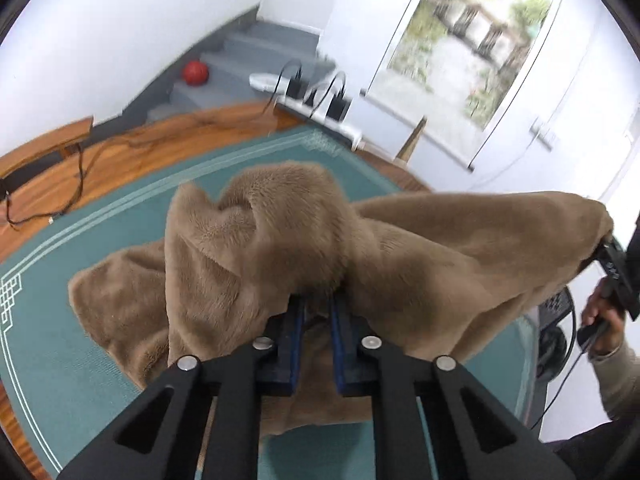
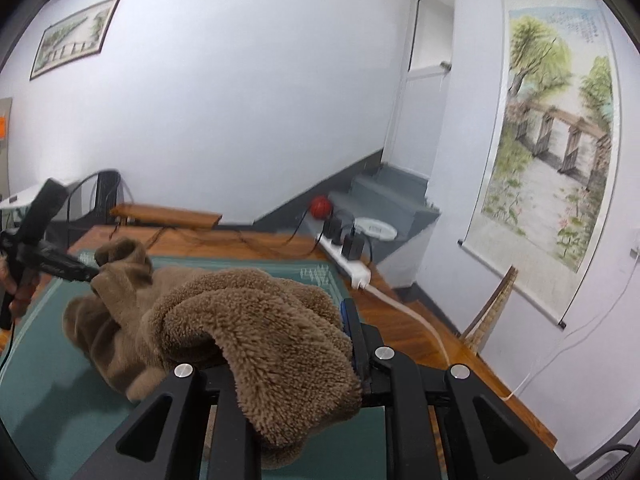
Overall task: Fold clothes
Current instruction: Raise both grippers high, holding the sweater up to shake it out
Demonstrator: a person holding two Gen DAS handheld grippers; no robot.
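Brown fleece garment (image 1: 280,240) between both tongs (image 1: 316,304)

Wooden table (image 1: 120,152), green mat (image 1: 80,264) on it, brown fleece garment (image 1: 132,304) partly resting on mat, power strip (image 2: 352,266)

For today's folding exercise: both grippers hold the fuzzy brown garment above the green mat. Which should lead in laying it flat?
Probably the left gripper: its end of the fuzzy brown garment already trails onto the green mat, while the right gripper holds its end lifted near the table's edge.
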